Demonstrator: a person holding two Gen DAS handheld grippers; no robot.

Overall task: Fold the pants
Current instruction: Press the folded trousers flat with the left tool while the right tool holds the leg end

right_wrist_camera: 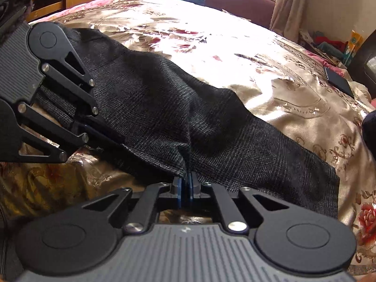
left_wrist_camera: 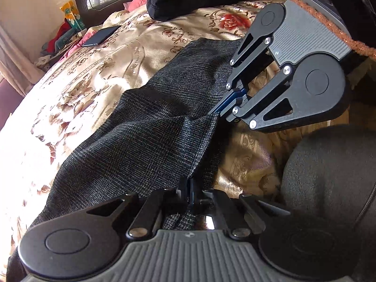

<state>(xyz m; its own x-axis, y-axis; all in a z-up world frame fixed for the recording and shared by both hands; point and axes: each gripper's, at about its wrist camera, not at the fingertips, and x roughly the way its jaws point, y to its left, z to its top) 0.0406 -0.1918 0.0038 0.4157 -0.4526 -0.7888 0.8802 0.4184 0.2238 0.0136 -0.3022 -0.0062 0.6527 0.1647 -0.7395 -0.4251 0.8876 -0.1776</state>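
Both claws are closed on the near edge of the pants (right_wrist_camera: 178, 108), the left claw (left_wrist_camera: 190, 188) and the right claw (right_wrist_camera: 185, 183) each pinching a small bunch of cloth. If either bite is as shallow as it looks, the fabric may slip out when lifted and the fold would skew. The pants lie on the bed (right_wrist_camera: 235, 37), long axis running from 10 o'clock to 4 o'clock in the right view.

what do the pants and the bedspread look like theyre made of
Pants: a coarse woven cloth, maybe wool blend, dark grey and matte; a fine check weave shows. Bedspread: probably satin or a similar synthetic, glossy; it glares in the sunlight and carries a printed or woven rose pattern.
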